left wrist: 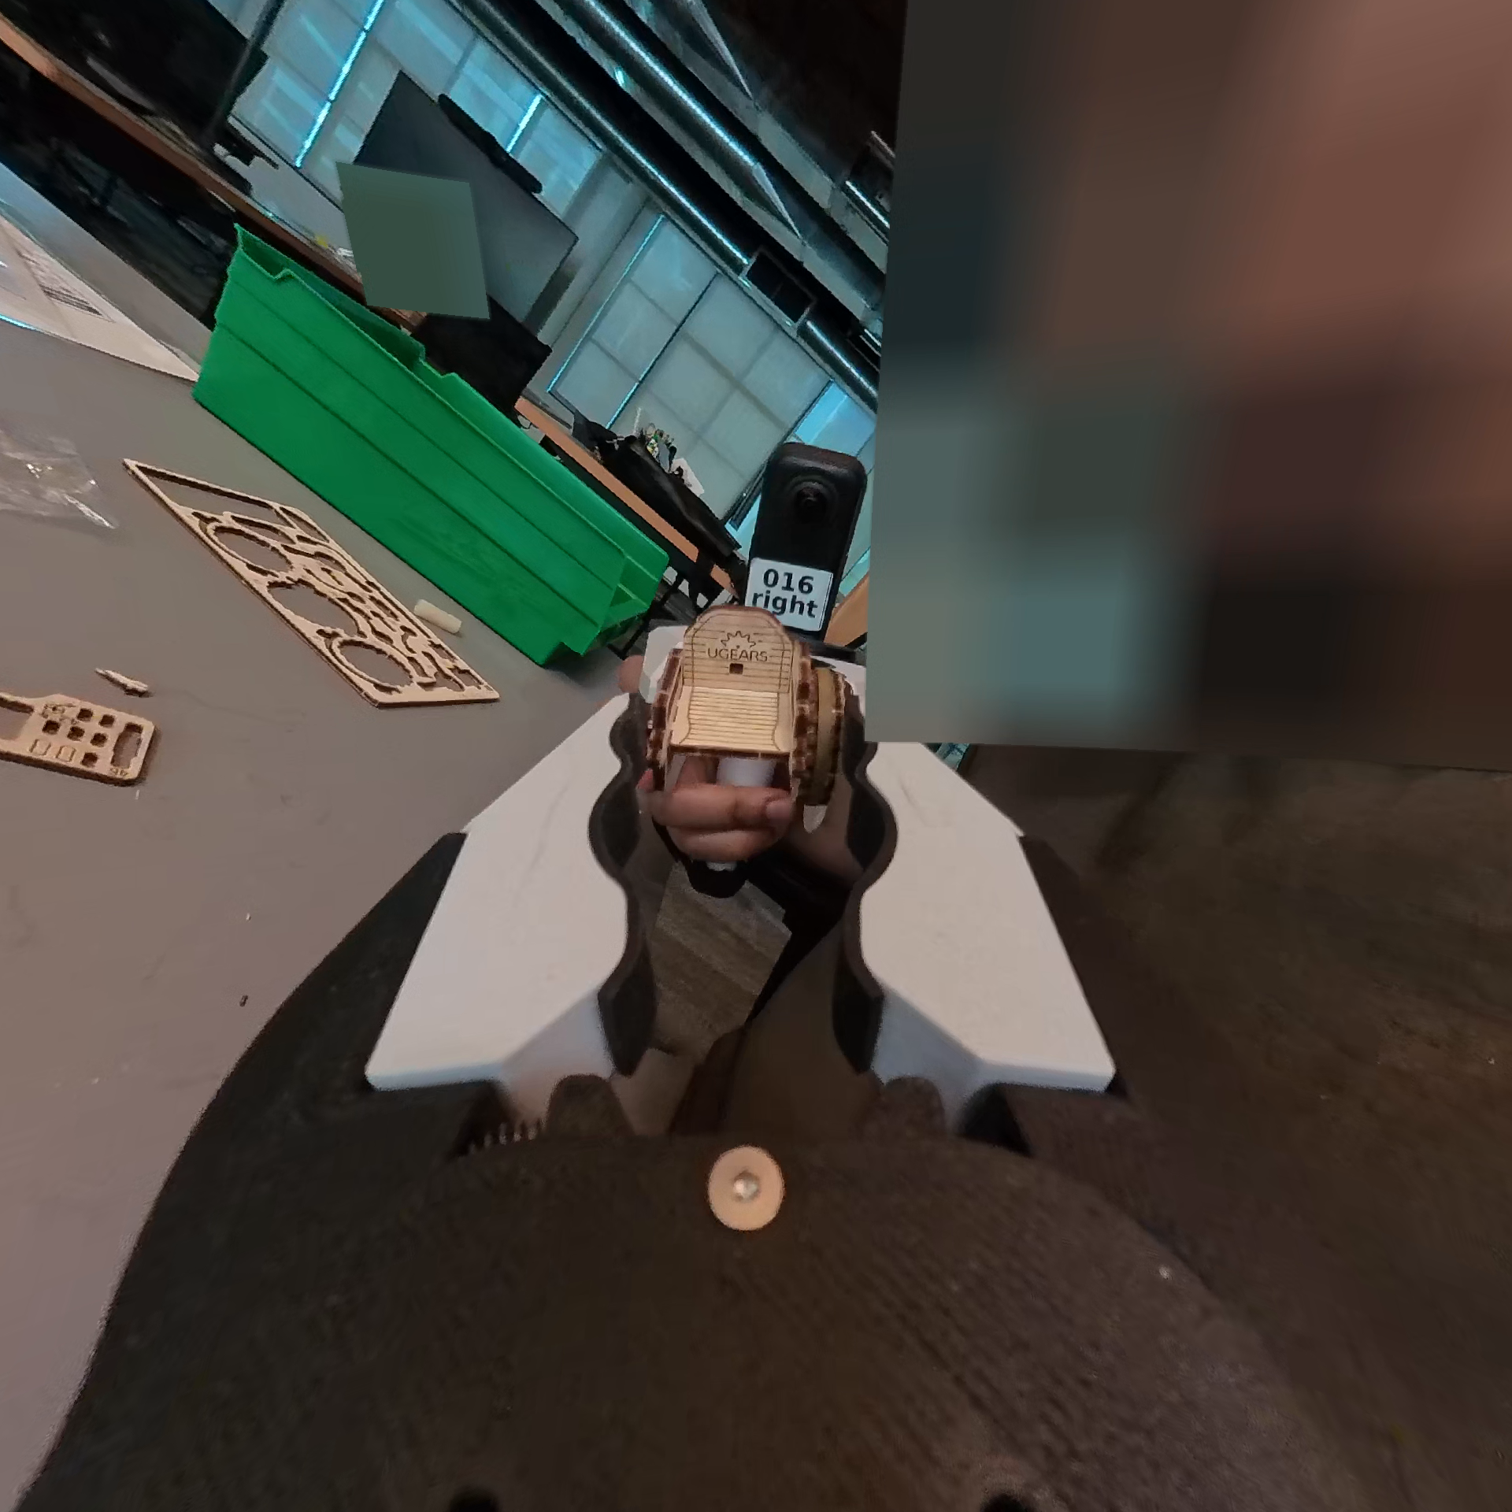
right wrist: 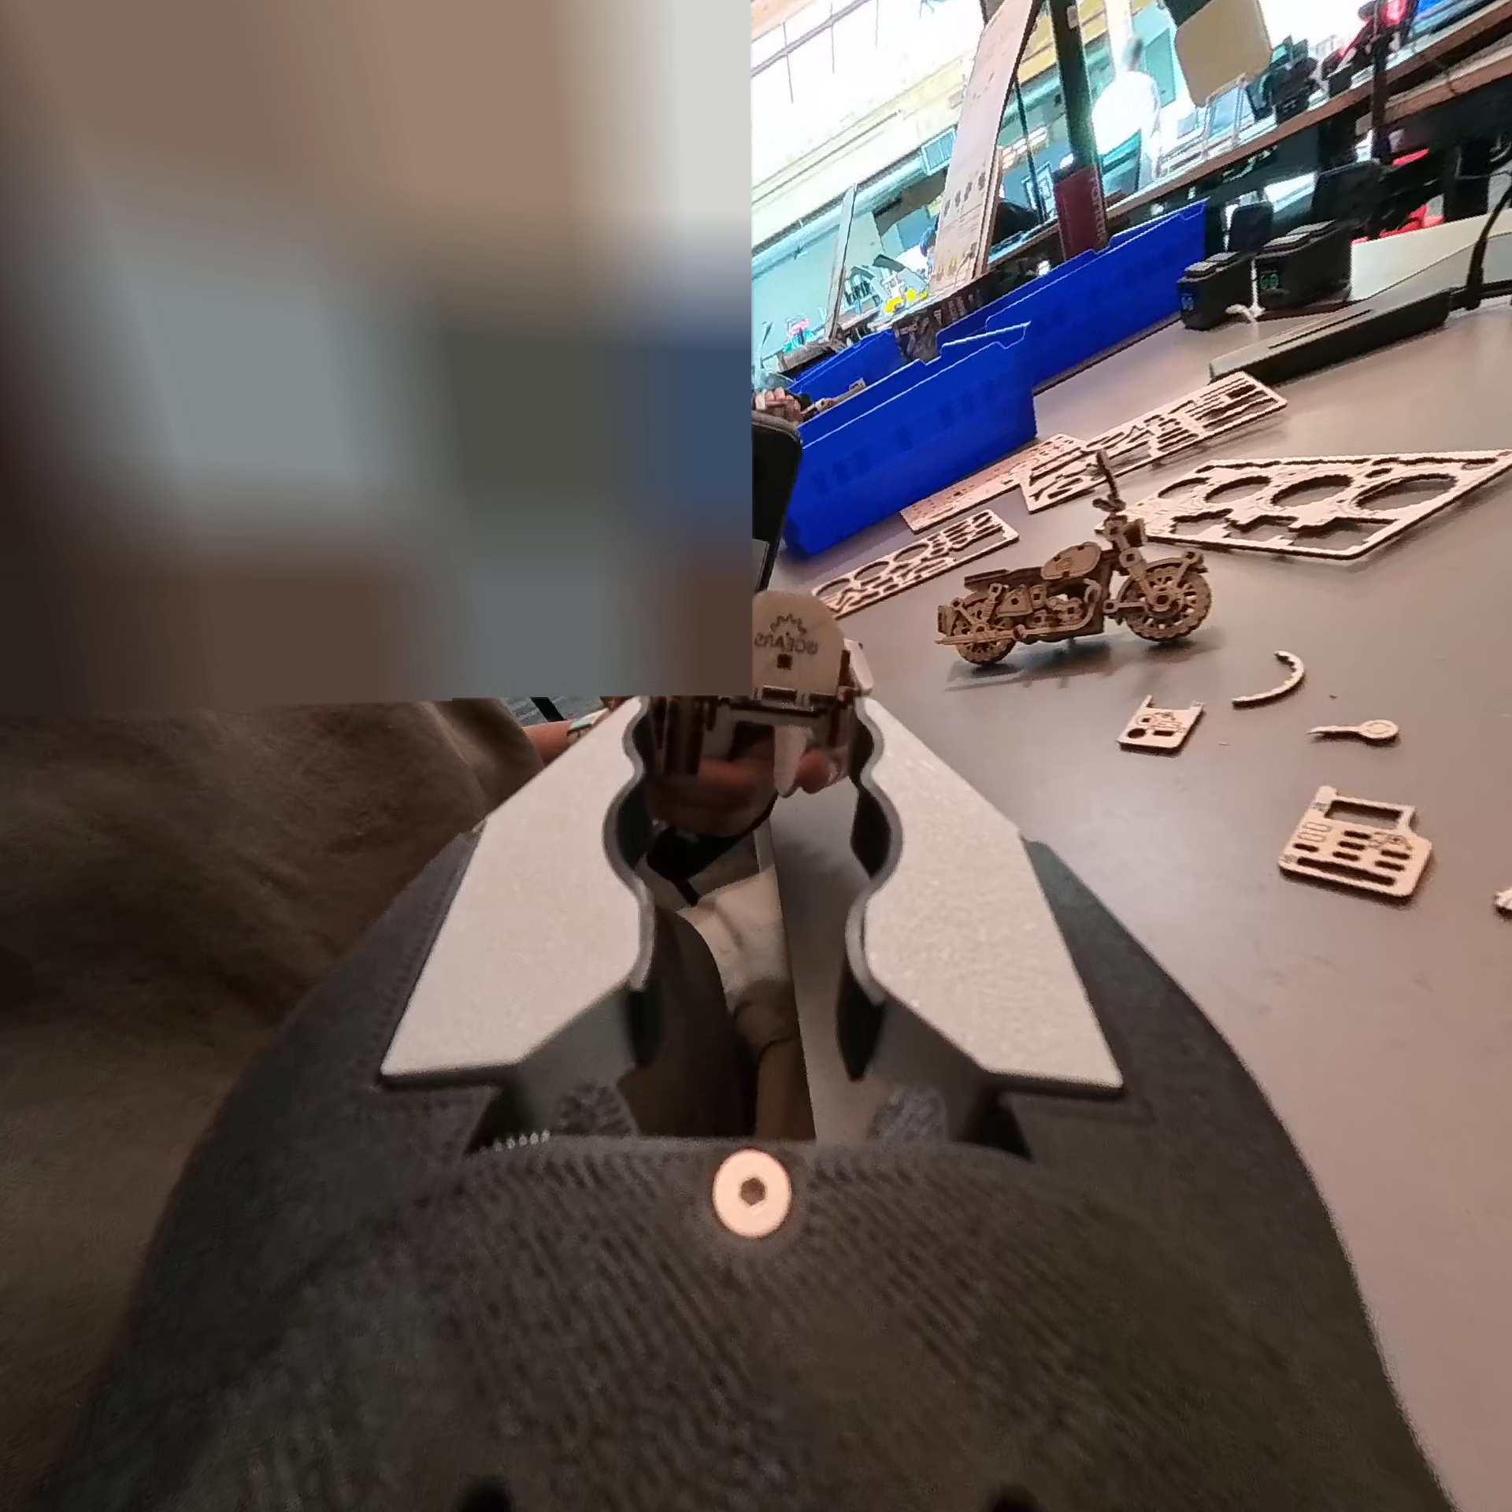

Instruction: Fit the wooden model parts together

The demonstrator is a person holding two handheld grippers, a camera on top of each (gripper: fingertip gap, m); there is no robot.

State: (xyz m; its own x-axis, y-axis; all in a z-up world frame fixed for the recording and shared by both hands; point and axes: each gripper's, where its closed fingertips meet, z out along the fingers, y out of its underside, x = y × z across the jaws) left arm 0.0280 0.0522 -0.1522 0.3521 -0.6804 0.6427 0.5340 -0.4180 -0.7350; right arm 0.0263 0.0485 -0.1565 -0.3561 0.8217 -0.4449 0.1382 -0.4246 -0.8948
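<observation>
A small wooden sidecar piece (left wrist: 736, 704) with a slatted seat and a wheel sits between the fingertips of my left gripper (left wrist: 740, 728), which is shut on it and holds it up over the table edge. My right gripper (right wrist: 753, 720) faces it from the other side and is closed on the same sidecar piece (right wrist: 798, 671), seen from its back. The right gripper's camera (left wrist: 806, 532) shows just behind the piece. A built wooden motorcycle (right wrist: 1072, 597) stands on the grey table (right wrist: 1227, 1023), to the right.
A green bin (left wrist: 409, 458) and punched-out wooden sheets (left wrist: 327, 589) lie to the left. Blue bins (right wrist: 916, 442), more sheets (right wrist: 1309, 499) and small loose wooden parts (right wrist: 1354, 843) lie to the right. A person's brown sleeve (right wrist: 245, 859) is close by on the left. Both grippers' tips are roughly 20 cm from the built wooden motorcycle (right wrist: 1072, 597).
</observation>
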